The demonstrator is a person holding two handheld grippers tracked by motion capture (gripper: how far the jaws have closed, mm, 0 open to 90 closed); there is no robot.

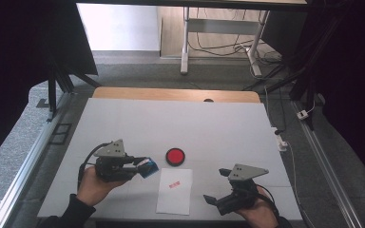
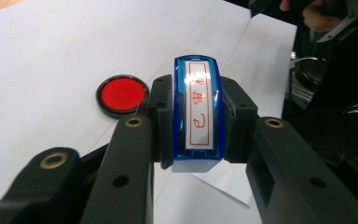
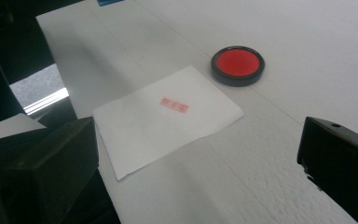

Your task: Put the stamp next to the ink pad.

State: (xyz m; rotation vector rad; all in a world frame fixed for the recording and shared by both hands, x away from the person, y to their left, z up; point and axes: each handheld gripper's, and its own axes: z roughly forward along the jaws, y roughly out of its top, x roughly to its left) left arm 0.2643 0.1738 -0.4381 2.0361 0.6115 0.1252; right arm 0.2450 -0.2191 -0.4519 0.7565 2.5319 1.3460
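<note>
Where the high view looks down on the white worktop [image 1: 123, 123], the left gripper [image 1: 140, 165] is seen clamped on a blue stamp [image 1: 148, 167], held just left of the red ink pad [image 1: 175, 156]. A paper sheet [image 1: 175, 195] with a red imprint [image 1: 174, 185] lies below the pad. The right gripper [image 1: 216, 187] is held right of the sheet, jaws wide.

From the left gripper view, the stamp [image 2: 197, 112] is pressed between both jaws, its label facing the camera; the pad [image 2: 122, 94] lies beyond.

From the right gripper view, the jaws stand wide apart, nothing between them; sheet [image 3: 168, 119], imprint [image 3: 174, 105] and pad [image 3: 237, 64] lie ahead.
</note>
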